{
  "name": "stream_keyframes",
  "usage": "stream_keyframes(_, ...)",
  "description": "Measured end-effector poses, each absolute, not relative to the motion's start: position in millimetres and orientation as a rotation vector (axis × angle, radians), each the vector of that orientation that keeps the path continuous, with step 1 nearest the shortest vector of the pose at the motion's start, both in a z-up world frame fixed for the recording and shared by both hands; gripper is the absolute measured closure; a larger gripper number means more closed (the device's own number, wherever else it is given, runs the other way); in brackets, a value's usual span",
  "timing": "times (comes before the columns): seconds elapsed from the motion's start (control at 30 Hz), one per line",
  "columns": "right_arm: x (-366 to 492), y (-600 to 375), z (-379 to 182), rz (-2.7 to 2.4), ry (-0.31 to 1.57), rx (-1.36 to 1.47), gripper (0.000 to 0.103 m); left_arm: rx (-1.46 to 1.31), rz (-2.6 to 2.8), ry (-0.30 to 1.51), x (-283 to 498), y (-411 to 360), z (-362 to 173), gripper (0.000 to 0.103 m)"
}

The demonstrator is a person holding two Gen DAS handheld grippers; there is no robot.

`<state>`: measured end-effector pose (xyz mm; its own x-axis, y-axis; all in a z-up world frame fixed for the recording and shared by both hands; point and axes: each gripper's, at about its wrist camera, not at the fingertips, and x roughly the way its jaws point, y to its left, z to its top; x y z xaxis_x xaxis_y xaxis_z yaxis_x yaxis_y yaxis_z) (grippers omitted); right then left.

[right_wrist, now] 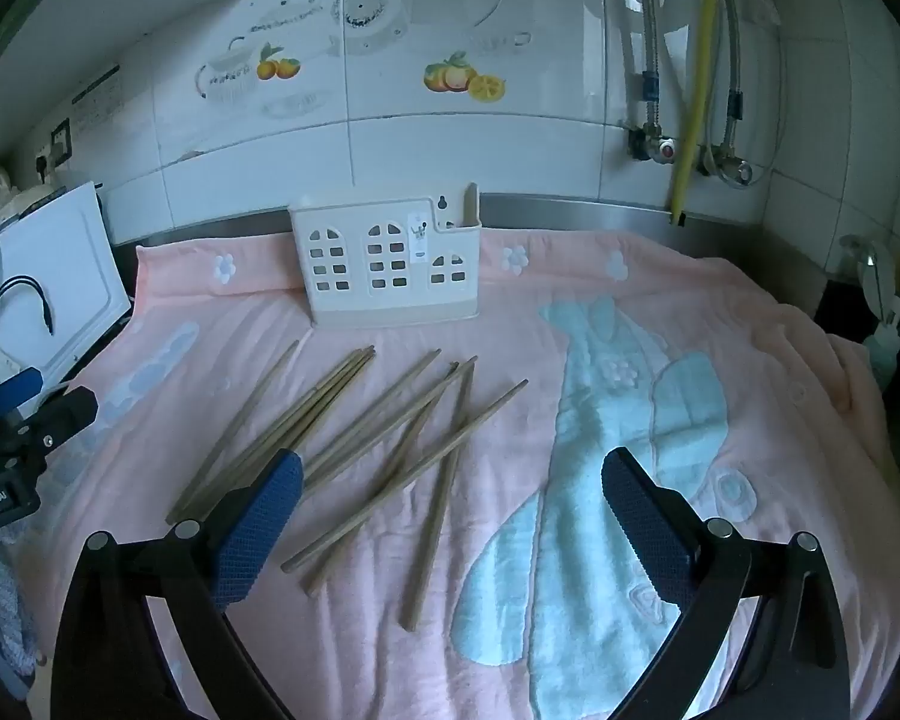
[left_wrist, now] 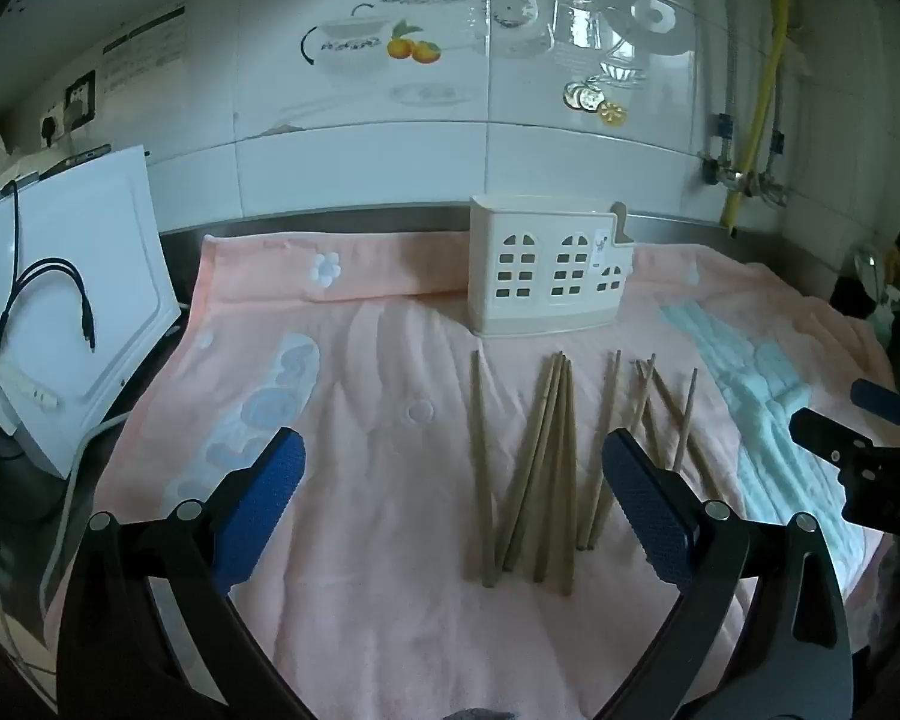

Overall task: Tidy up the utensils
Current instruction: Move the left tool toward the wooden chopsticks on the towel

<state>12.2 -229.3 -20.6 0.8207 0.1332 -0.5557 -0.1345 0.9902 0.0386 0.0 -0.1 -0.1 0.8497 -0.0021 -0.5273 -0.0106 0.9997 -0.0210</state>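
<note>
Left jaws: the left gripper (left_wrist: 453, 495) stands wide apart and holds nothing.
Right jaws: the right gripper (right_wrist: 452, 495) is likewise spread wide with nothing in it.
Chopsticks: a loose scatter of wooden chopsticks (left_wrist: 549, 462) lies flat on the pink towel (left_wrist: 360, 420); from the left wrist they sit between the jaws towards the right finger, from the right wrist by the left finger.
Holder: the cream utensil holder (left_wrist: 549, 267) stands upright beyond the chopsticks, near the tiled wall (left_wrist: 360, 162).
</note>
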Motion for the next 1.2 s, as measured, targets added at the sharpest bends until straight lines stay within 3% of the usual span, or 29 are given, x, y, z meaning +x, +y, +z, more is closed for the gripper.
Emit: stream_keyframes(1.2, 10.6, -226.4, -21.3, 0.165, 0.573, 0.02, 0.006, -0.036, 0.014, 0.538, 0.6, 6.3, -0.5, 0.005)
